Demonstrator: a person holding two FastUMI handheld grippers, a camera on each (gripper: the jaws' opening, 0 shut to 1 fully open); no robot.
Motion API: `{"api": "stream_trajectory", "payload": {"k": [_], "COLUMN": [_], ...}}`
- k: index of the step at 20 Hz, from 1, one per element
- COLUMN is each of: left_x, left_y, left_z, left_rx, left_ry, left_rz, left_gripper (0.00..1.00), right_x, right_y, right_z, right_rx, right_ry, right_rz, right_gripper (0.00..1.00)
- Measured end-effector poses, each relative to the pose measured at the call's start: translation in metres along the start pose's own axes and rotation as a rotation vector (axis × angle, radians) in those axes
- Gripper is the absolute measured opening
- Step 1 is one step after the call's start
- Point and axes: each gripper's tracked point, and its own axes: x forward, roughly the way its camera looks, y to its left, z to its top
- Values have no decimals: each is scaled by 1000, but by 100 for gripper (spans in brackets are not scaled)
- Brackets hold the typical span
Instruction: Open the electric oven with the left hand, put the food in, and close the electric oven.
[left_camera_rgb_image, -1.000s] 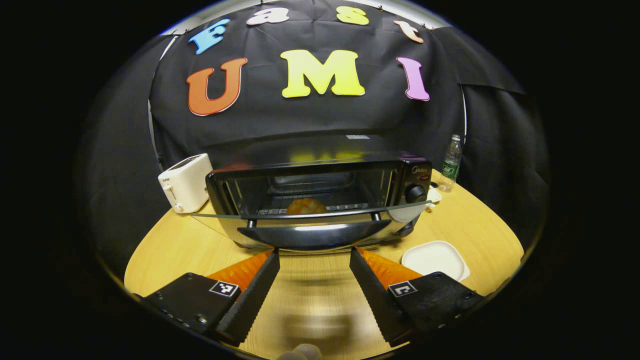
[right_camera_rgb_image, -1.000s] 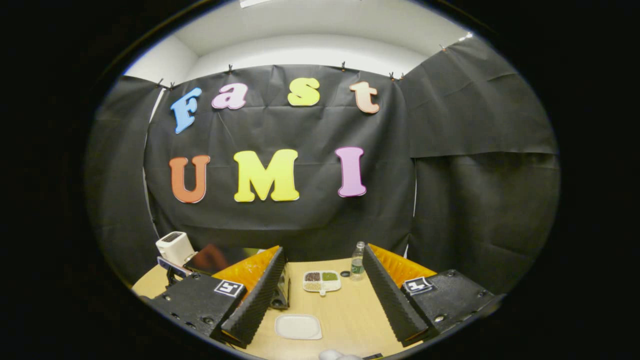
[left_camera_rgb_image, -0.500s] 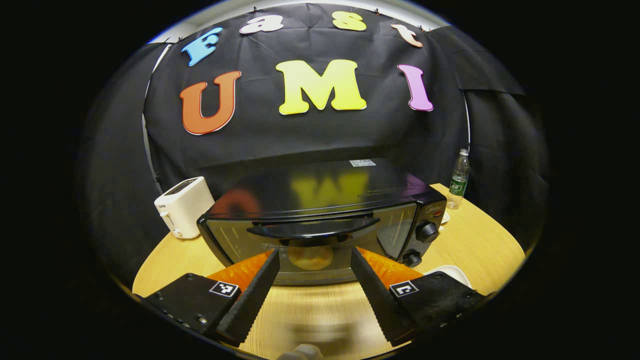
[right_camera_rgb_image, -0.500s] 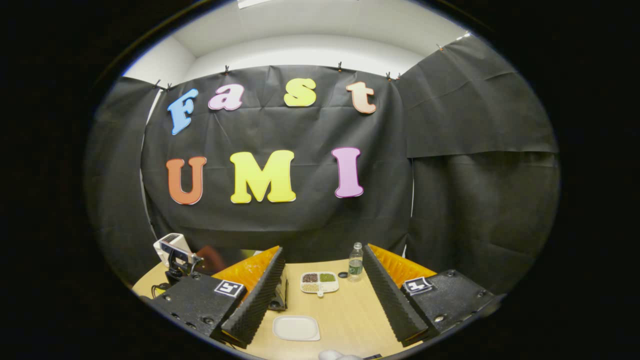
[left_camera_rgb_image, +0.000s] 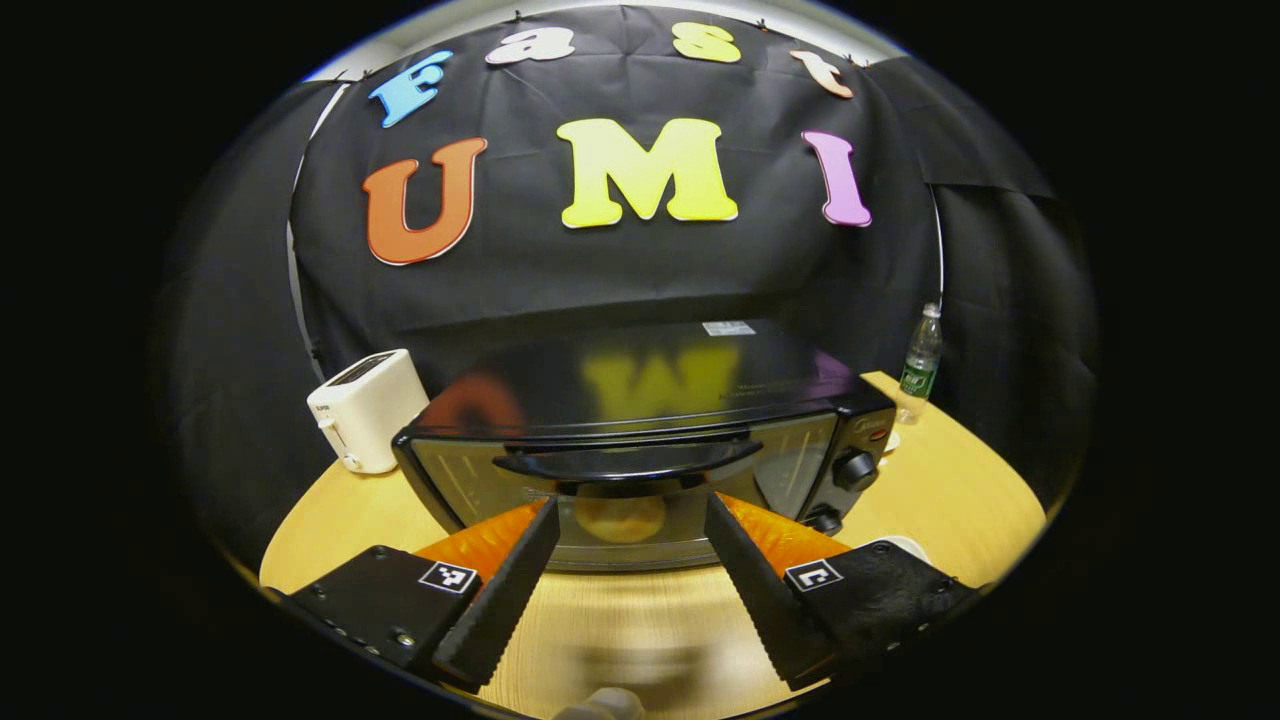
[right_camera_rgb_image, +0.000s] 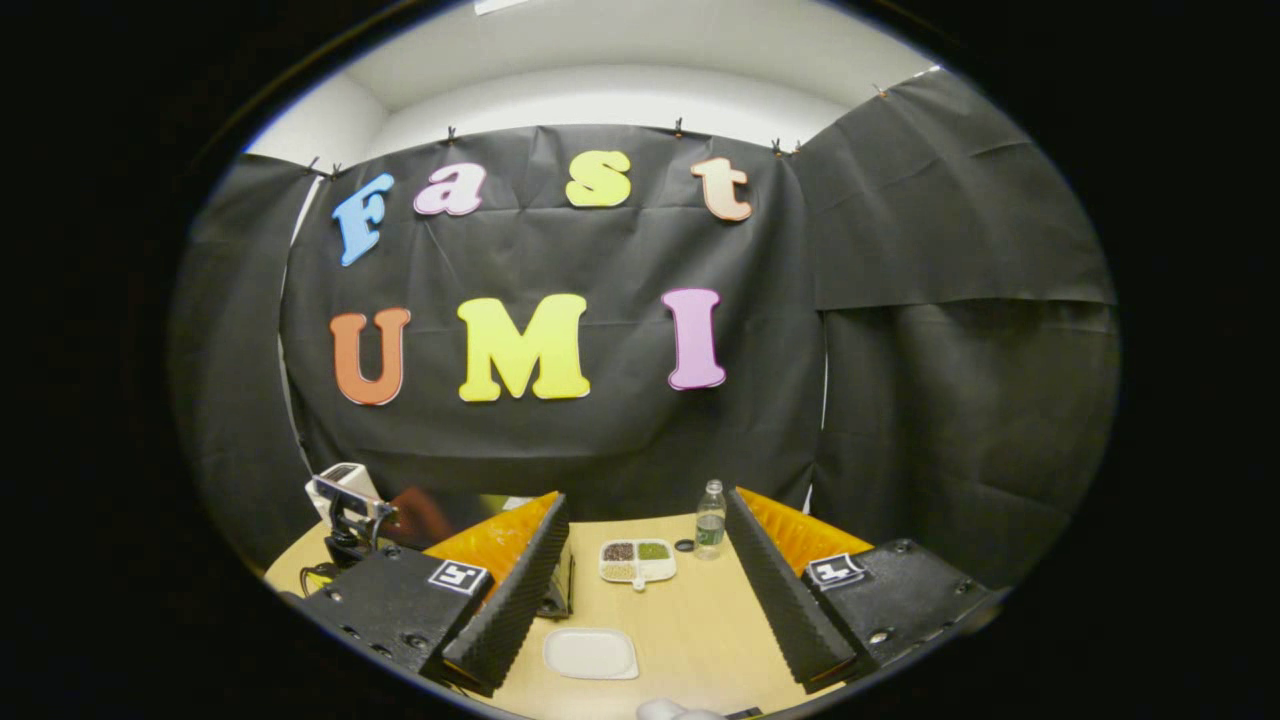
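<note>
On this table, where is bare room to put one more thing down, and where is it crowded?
Free: the strip of table between the oven and the left gripper; also the patch between the white plate and the divided dish. Crowded: the back, where the dish and the bottle stand close together.

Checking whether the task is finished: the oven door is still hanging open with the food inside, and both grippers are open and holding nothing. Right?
Not quite. The left gripper view shows the oven door shut, with the food visible behind its glass. The rest holds: the left gripper and right gripper are open and holding nothing.
</note>
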Motion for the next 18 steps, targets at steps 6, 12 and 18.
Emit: {"api": "stream_trajectory", "payload": {"k": [6, 12, 18], "left_x": [-105, -192, -254], "left_y": [22, 71, 83], "left_z": [97, 175, 196], "left_rx": [-35, -43, -54], "left_ry": [-188, -307, -345], "left_rz": [10, 72, 94], "left_gripper": [96, 100, 87], "right_x": [-4, -19, -43], "right_y": [30, 49, 55], "right_z": [42, 58, 46], "right_rx": [-14, -31, -51], "right_ry": [-88, -101, -67], "right_rz": [65, 109, 125], "right_gripper": [96, 96, 96]}}
